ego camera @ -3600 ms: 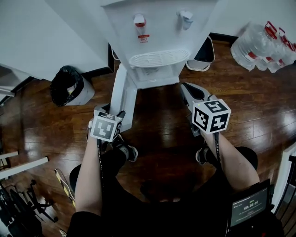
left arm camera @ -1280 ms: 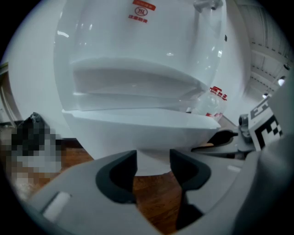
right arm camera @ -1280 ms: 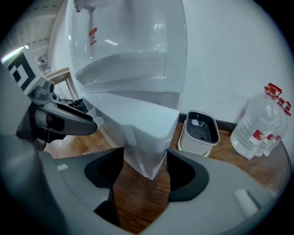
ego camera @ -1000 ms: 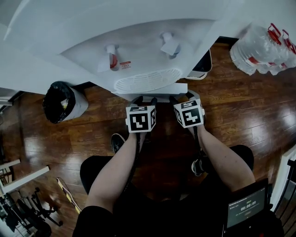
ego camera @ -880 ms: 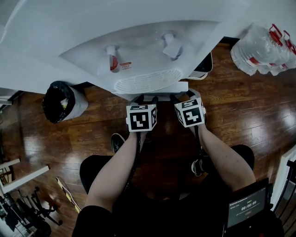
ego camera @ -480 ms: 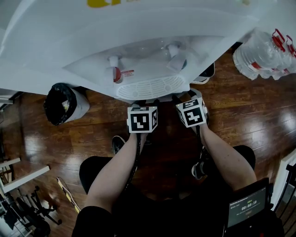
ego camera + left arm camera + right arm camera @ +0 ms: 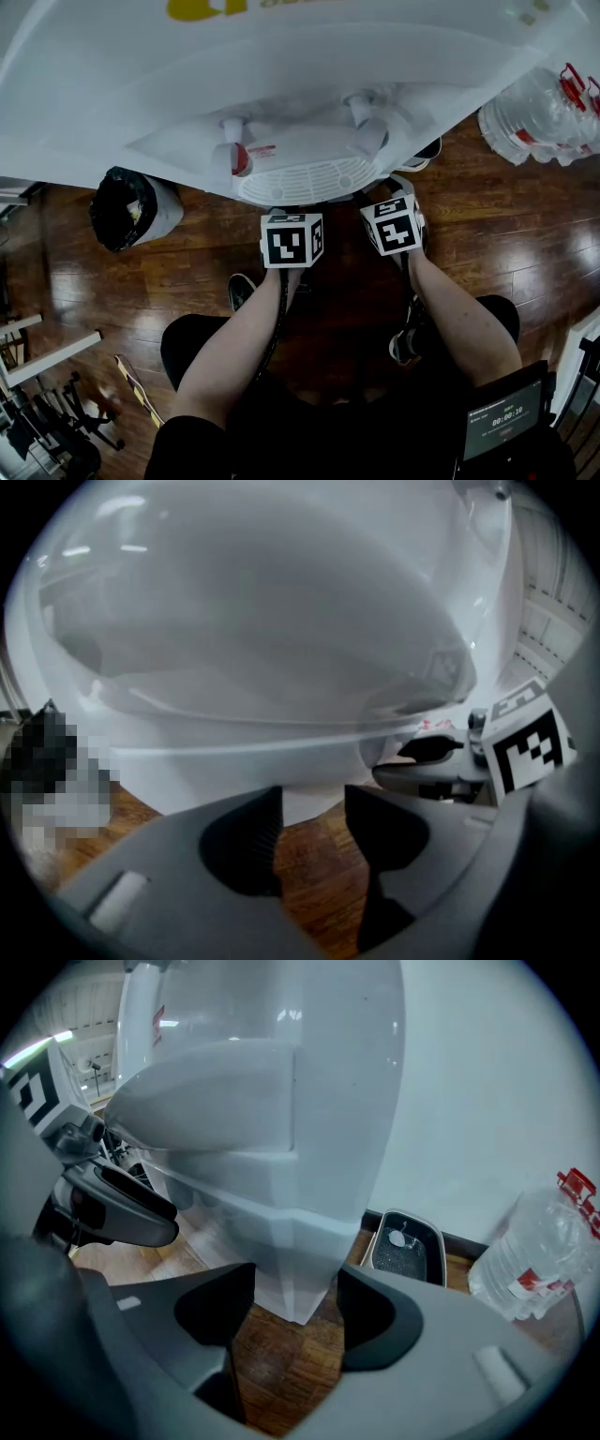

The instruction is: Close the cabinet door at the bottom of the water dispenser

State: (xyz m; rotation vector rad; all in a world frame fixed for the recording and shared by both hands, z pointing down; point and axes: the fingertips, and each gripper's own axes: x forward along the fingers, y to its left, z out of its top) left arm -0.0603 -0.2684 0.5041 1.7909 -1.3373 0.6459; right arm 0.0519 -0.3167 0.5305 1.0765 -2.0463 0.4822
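task state: cabinet door [image 7: 230,1208] is judged shut. The lower front of the water dispenser [image 7: 309,84] is seen flush in both gripper views, and no swung-out panel is seen.
door location: at the dispenser's foot, just beyond both grippers. It is hidden under the tap overhang in the head view.
left to do: likely nothing except backing the grippers off. Whether the latch is seated can't be checked.
left gripper [image 7: 311,803]: jaws are held moderately apart and nothing is gripped. Only wood floor [image 7: 314,855] and the white base are seen through the gap. Contact with the door can't be told.
right gripper [image 7: 295,1288]: jaws are held apart and empty. The cabinet's bottom corner is seen beyond the gap and is not pinched.
trash bin [image 7: 131,202]: far left on the floor, lined with a black bag. Contents are not made out.
drip tray [image 7: 302,180]: white grille under the taps, with nothing set on it.
white-rimmed bin [image 7: 405,1246]: at the wall, right of the dispenser. The inside is dark and a small pale item is seen in it.
water bottles [image 7: 548,103]: far right, clear with red fittings. Fill level is not readable.
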